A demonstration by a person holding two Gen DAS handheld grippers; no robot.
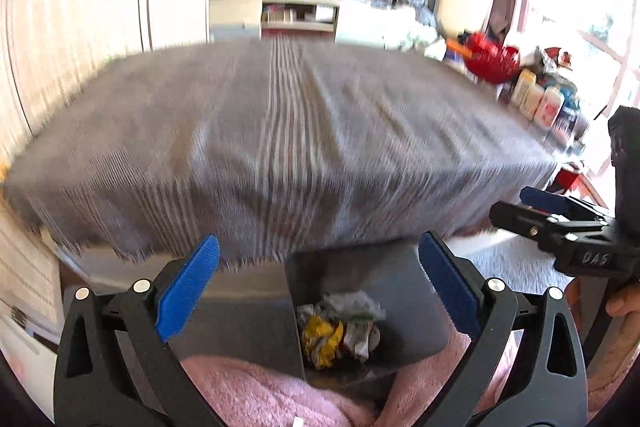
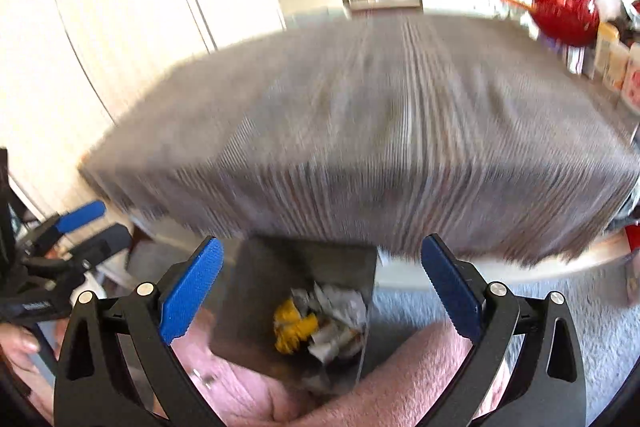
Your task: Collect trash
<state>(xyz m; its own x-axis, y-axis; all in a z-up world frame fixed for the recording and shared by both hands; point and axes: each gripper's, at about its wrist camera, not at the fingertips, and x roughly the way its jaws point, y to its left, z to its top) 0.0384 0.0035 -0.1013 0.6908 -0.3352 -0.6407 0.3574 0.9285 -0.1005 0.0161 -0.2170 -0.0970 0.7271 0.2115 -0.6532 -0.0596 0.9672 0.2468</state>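
Item: dark bin [image 1: 372, 307] on the floor below the near edge of the table [image 1: 280, 131], wedged between the person's pink-clad knees; contents are crumpled trash [image 1: 340, 327], one yellow wad beside several white ones, lying at the bottom. Left gripper [image 1: 320, 291]: jaws spread wide, holding nothing, poised above the bin mouth. Right gripper [image 2: 322, 291]: jaws likewise wide apart and empty, above the same bin [image 2: 304, 303] and trash [image 2: 316, 323]. Table top: striped grey cloth, heavily motion-blurred in both views; no loose scrap can be made out on it, so the collecting looks largely done, though blur could hide small pieces. Risks: a fast sweep with the cameras this smeared could misjudge a reach and knock the bin off balance between the knees, spilling the wads; a jaw could also snag the hanging cloth. View differences: the left wrist view shows the right gripper from the side, plus a red basket [image 1: 492, 61] and bottles [image 1: 540, 103] at the table's far right; the right wrist view shows the left gripper at its left margin and the white doors beyond.
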